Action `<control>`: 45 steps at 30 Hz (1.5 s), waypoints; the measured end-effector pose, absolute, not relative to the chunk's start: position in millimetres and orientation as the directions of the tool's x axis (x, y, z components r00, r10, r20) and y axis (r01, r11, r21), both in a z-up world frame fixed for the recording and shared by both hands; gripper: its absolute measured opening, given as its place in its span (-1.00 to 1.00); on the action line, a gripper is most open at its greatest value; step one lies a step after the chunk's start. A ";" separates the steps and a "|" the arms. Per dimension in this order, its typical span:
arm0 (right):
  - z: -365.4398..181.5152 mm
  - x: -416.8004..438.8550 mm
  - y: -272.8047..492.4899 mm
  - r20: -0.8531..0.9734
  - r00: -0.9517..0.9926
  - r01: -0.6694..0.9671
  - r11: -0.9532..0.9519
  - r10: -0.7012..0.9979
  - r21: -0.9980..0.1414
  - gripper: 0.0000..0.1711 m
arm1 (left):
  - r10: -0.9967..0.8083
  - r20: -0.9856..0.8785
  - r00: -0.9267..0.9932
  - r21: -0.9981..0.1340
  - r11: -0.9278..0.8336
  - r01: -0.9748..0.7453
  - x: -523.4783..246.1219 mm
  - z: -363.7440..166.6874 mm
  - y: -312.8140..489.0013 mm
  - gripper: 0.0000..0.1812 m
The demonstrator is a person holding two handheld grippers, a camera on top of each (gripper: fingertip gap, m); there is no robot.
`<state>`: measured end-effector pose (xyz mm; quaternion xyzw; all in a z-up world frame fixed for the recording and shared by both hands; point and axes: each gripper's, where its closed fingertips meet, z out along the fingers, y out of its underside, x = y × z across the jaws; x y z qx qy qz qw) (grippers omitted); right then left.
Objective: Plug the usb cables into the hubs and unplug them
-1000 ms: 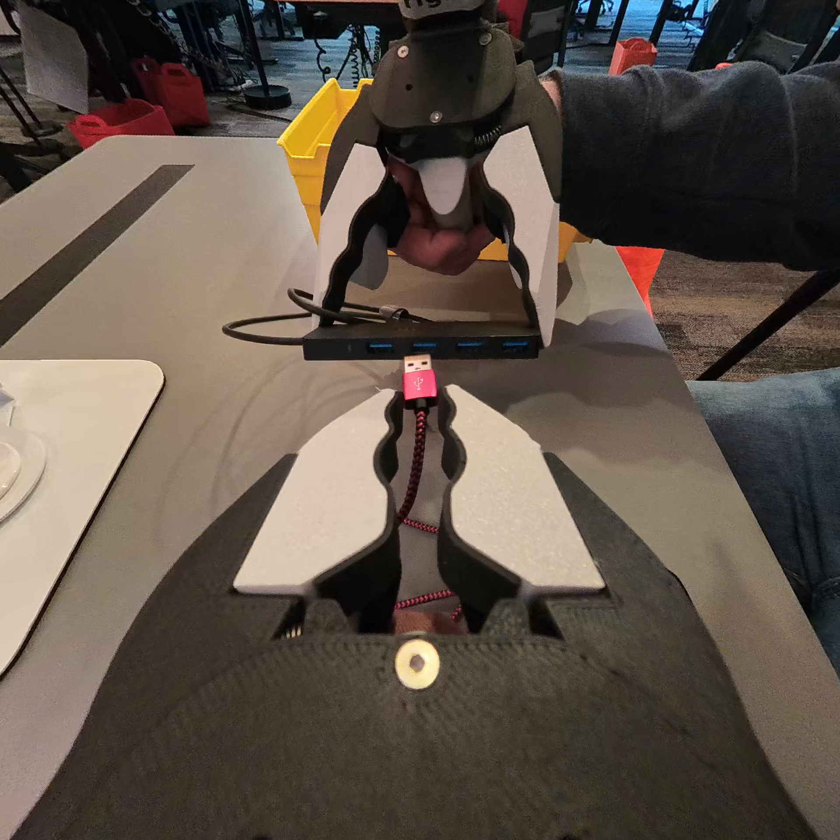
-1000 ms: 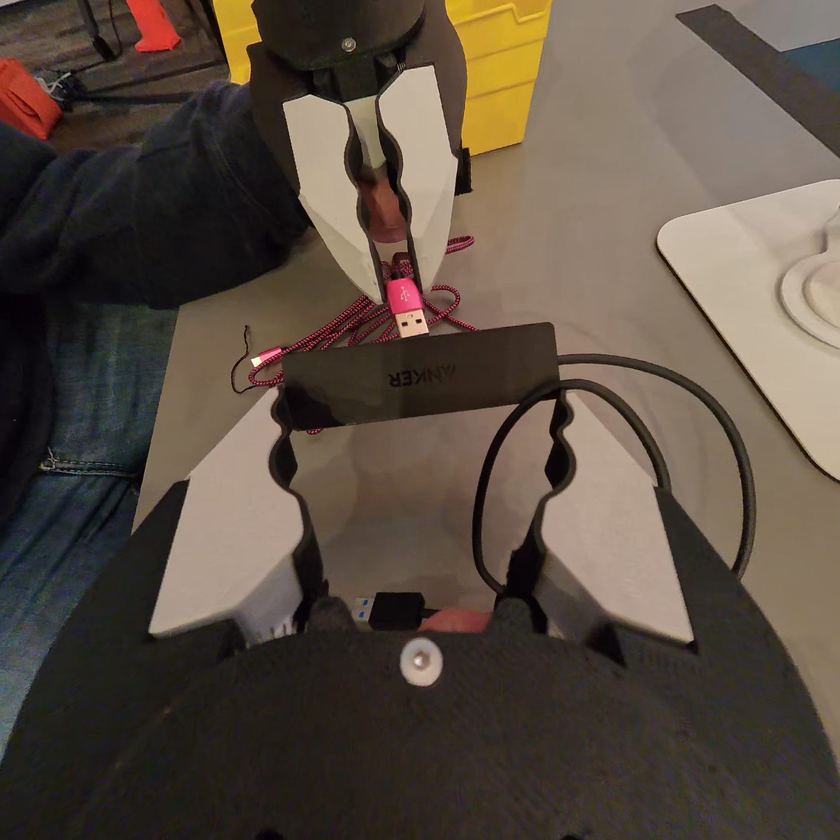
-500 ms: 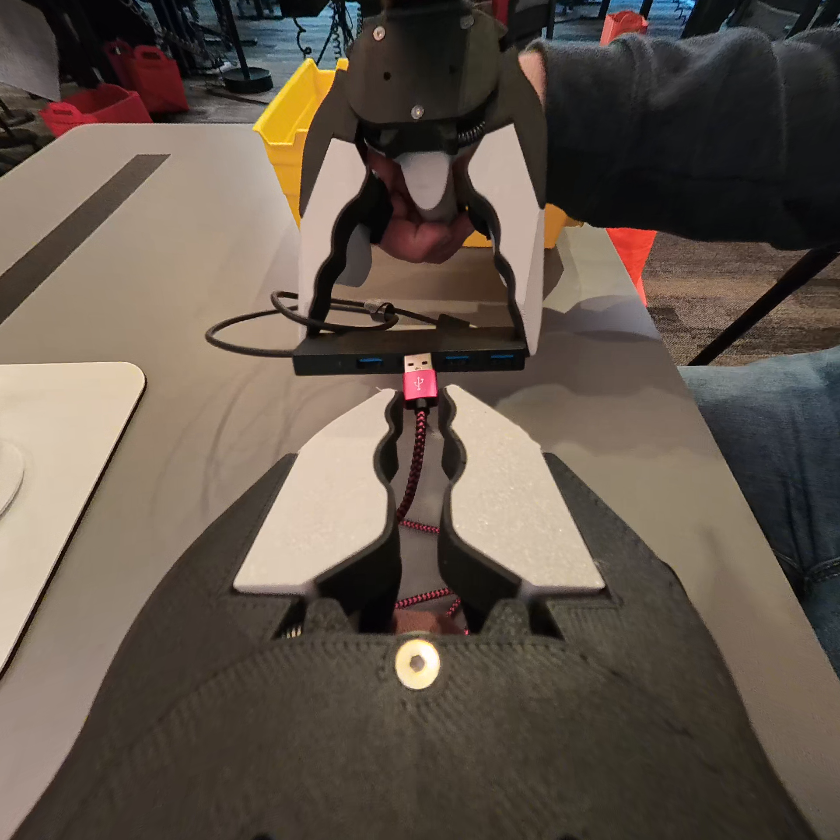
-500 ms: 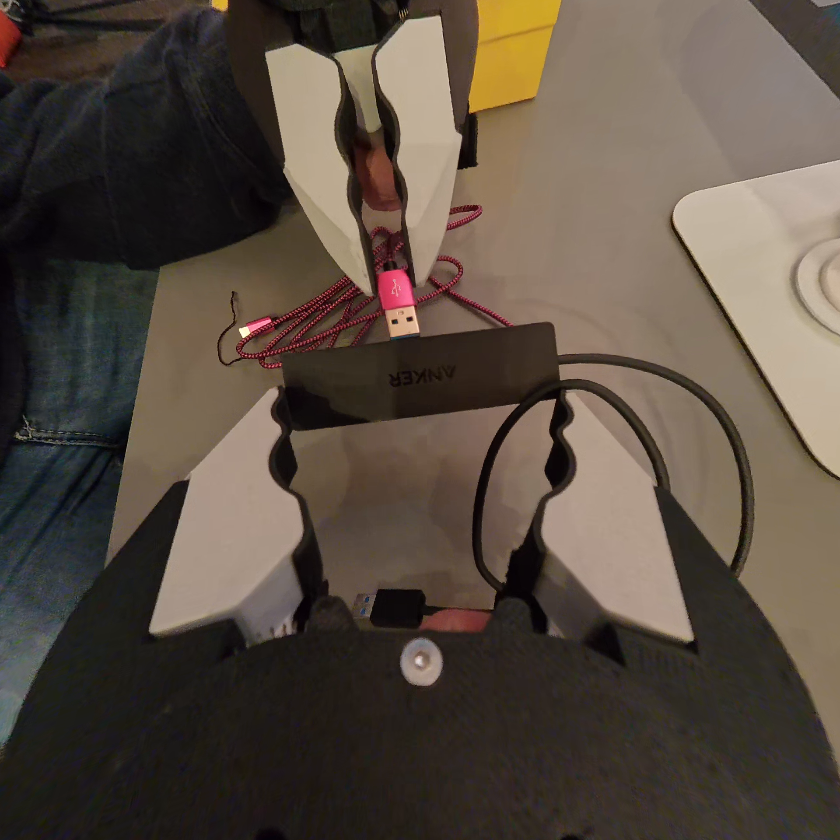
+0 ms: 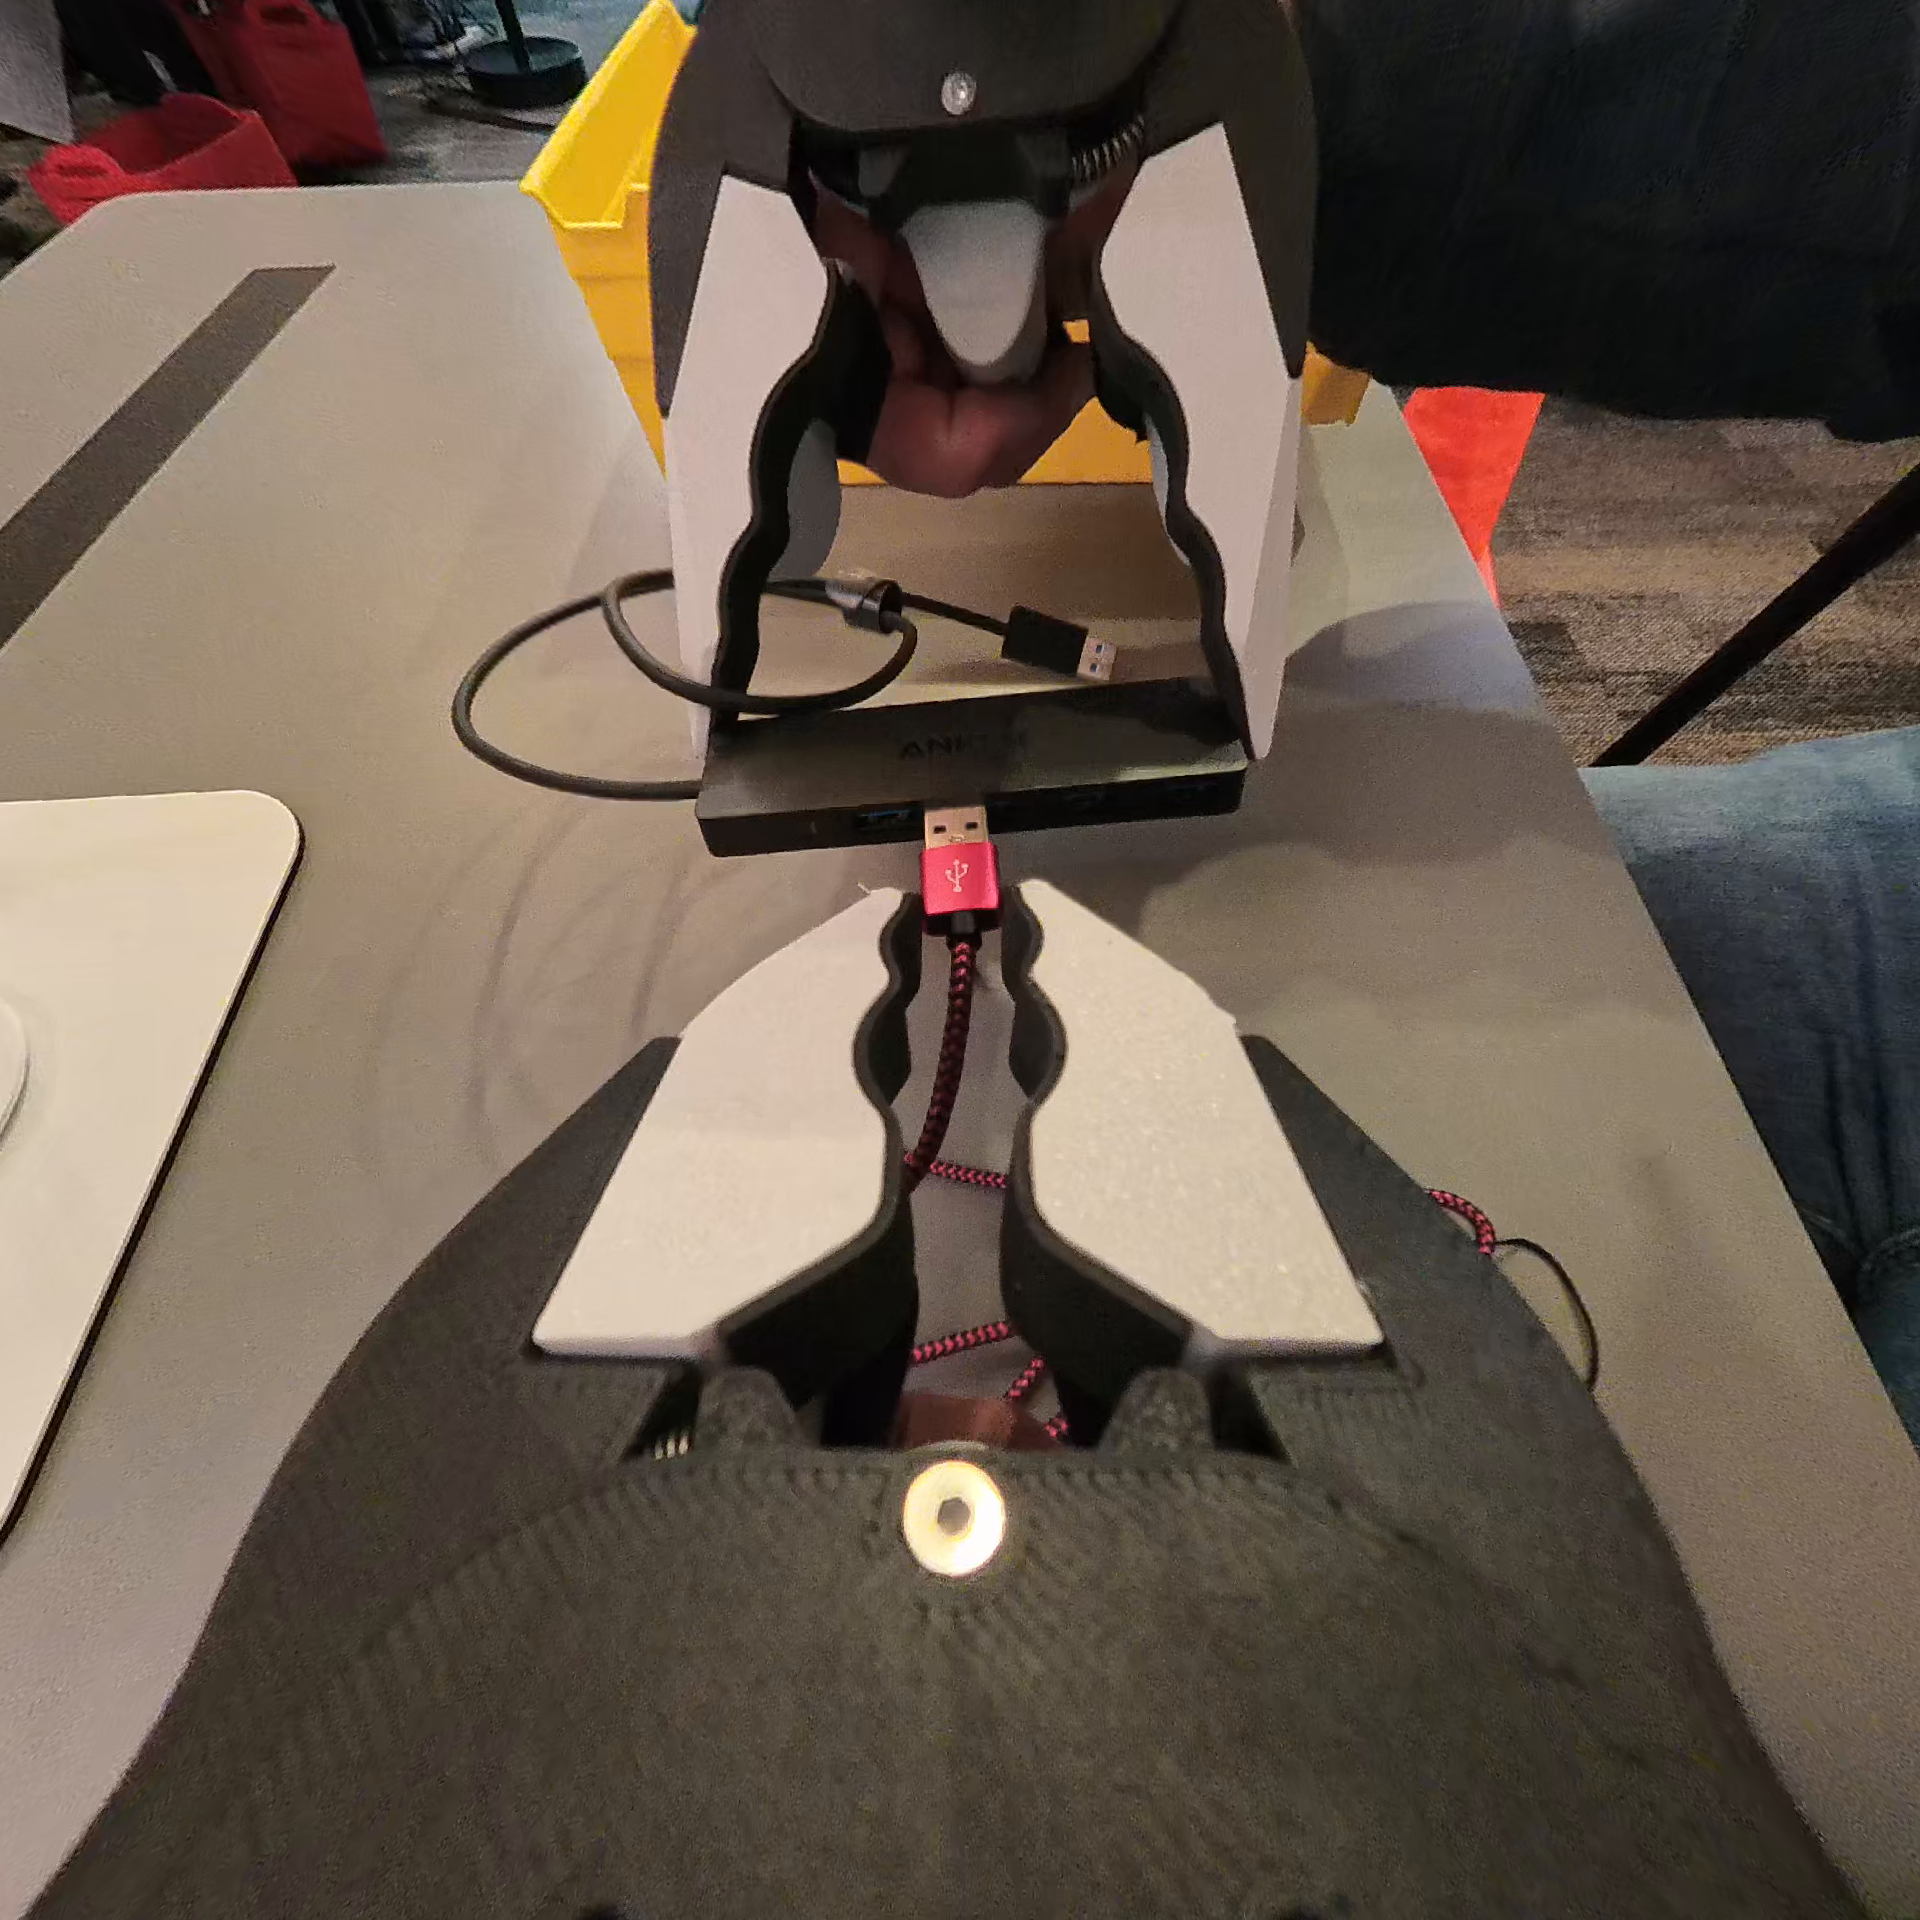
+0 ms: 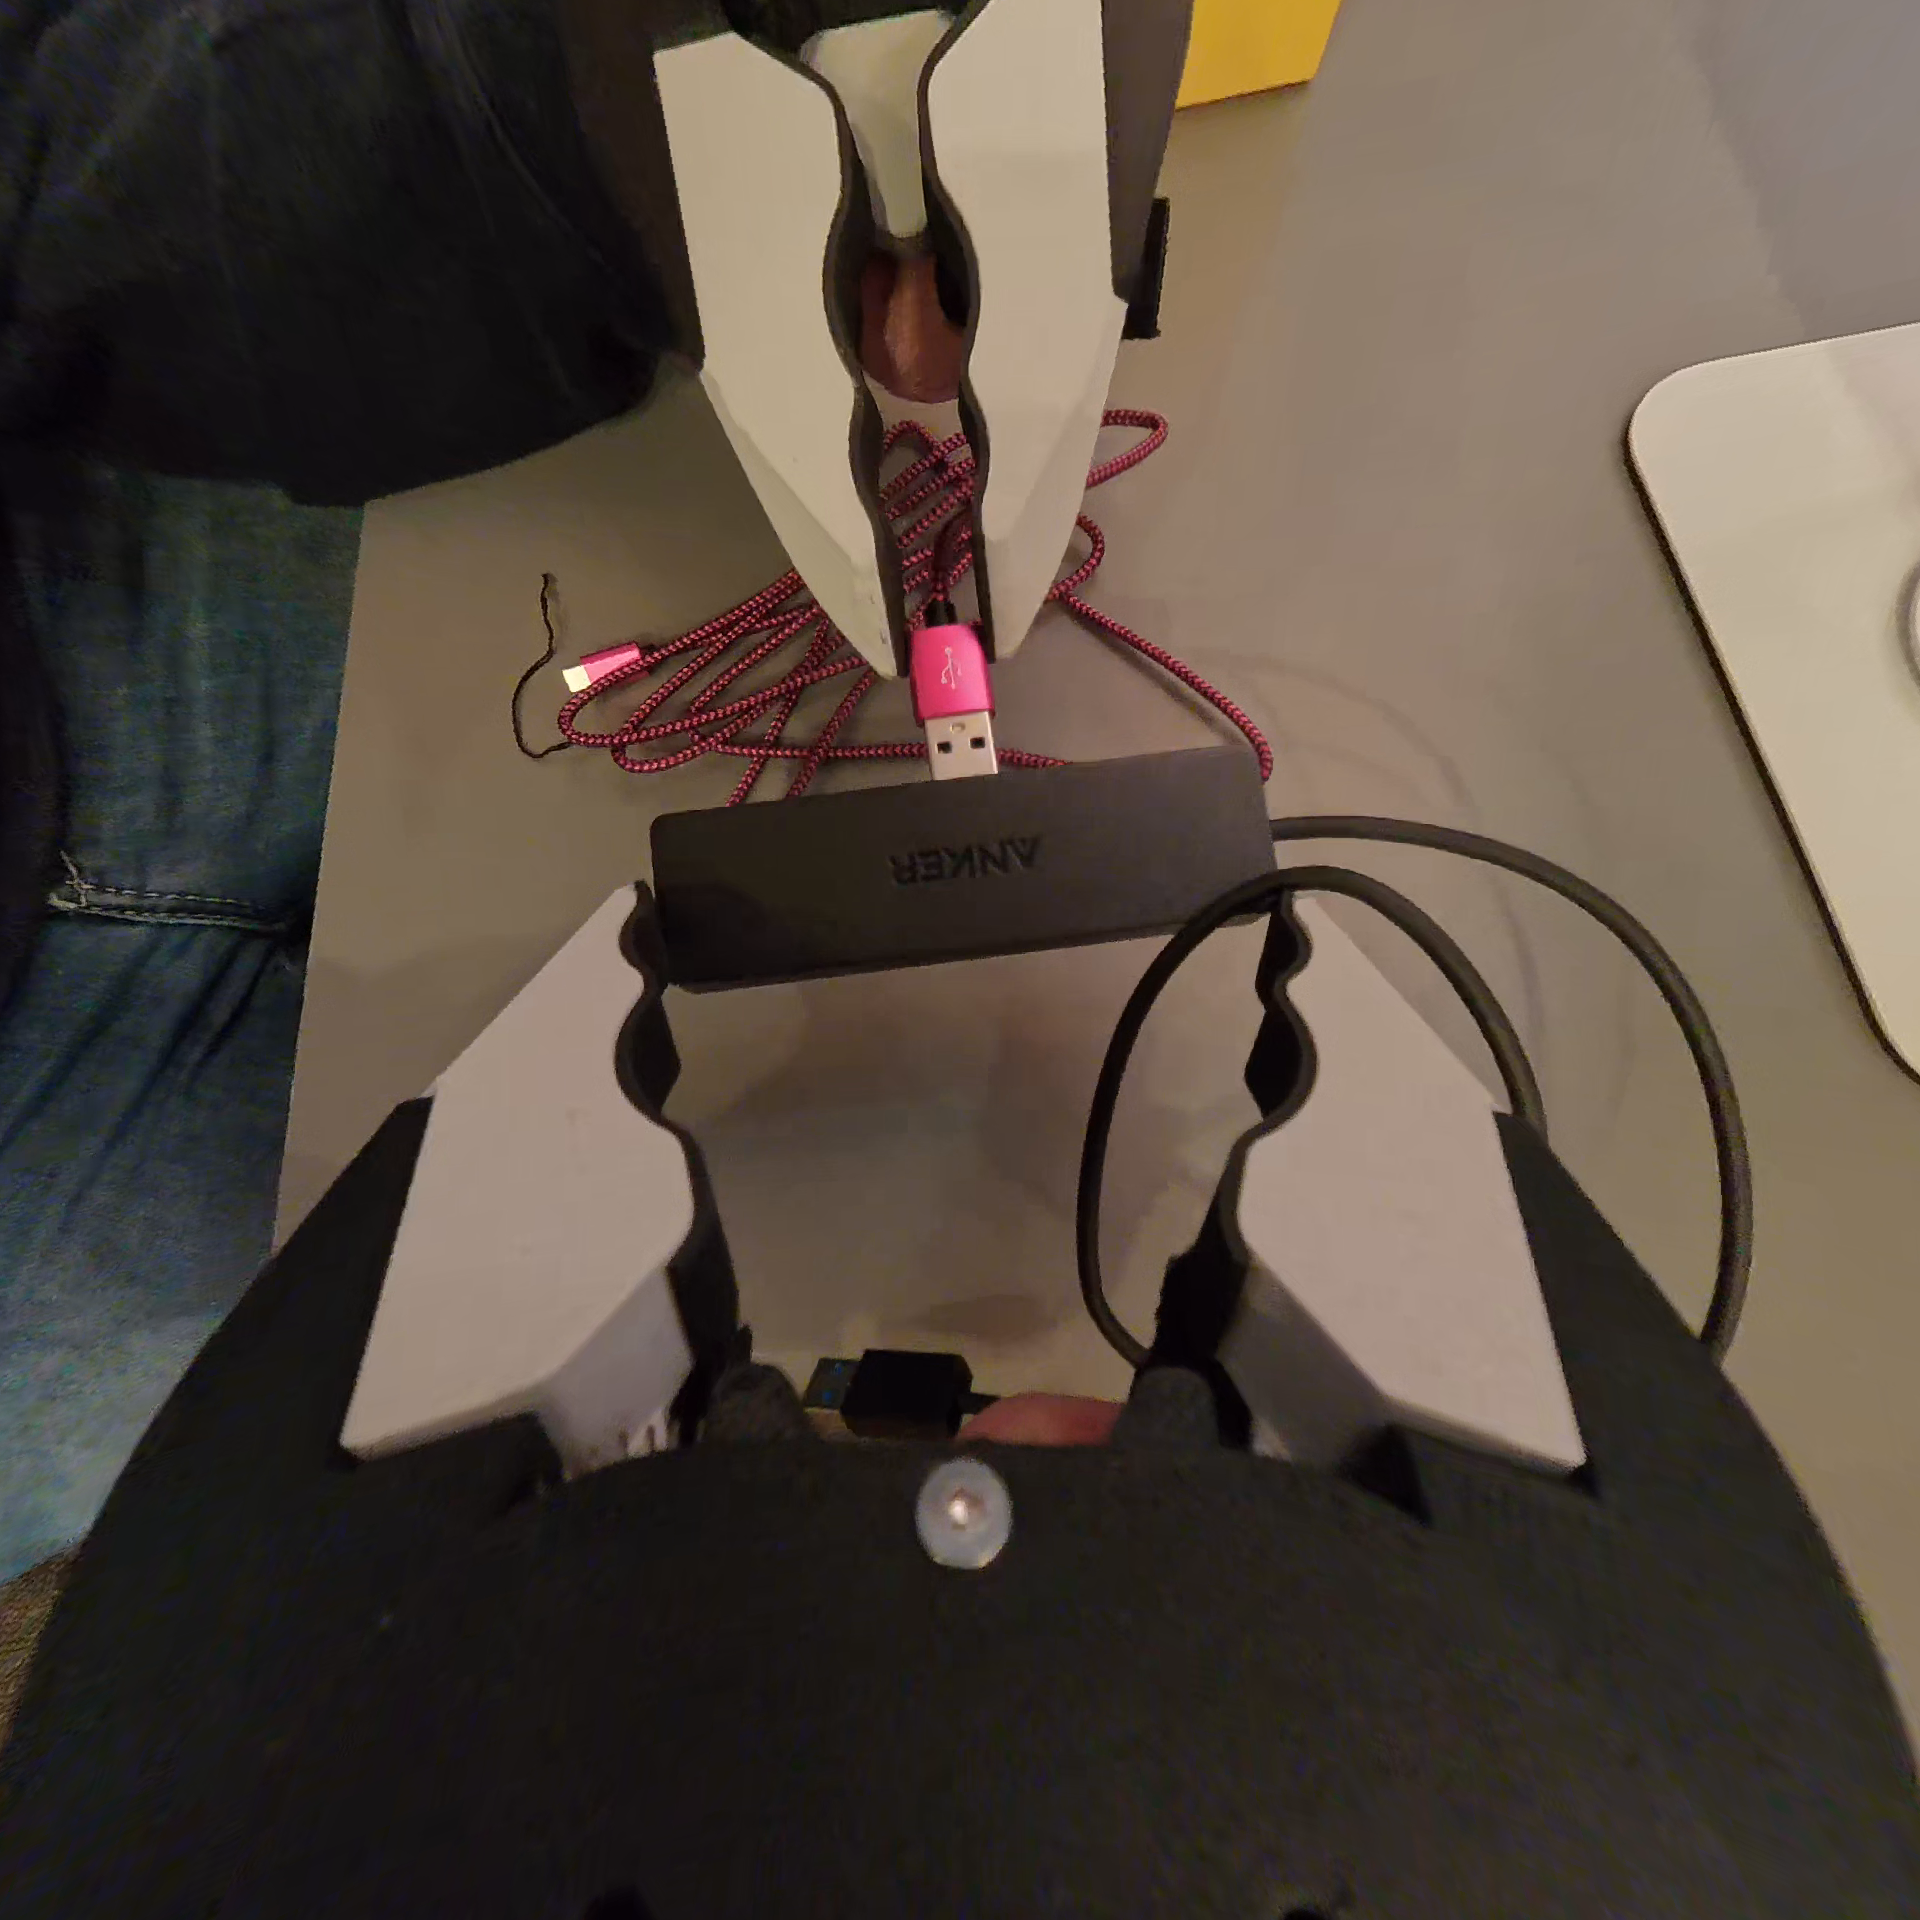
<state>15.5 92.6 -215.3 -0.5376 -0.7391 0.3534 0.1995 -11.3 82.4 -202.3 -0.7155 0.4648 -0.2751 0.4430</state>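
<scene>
On the grey counter (image 5: 364,540) the right gripper (image 6: 961,914) clamps the black hub (image 6: 961,878) by its two ends, jaws spread wide. The left gripper (image 5: 958,899) – nearly closed – pinches the pink plug (image 5: 958,878), whose metal tip touches a port of the hub.

The metal tip of the pink USB plug (image 6: 954,717) is hidden behind the black hub (image 6: 961,878). Whether it sits in a port cannot be told.
</scene>
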 end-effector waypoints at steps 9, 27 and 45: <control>-208.2 15.0 92.8 -0.133 -0.339 0.632 0.121 0.931 -0.766 0.30 | -0.916 -0.016 0.401 -0.907 -0.155 -0.391 -9.2 -195.6 79.9 -0.84; -187.9 10.2 93.8 -0.145 -0.335 0.532 0.061 0.931 -0.844 0.30 | -0.915 0.019 0.404 -0.962 -0.126 -0.241 -4.6 -170.6 82.7 -0.84; -177.7 5.7 94.8 -0.156 -0.304 0.443 -0.005 0.940 -0.897 0.30 | -0.907 0.003 0.420 -0.976 -0.093 -0.196 -6.9 -163.4 84.5 -0.84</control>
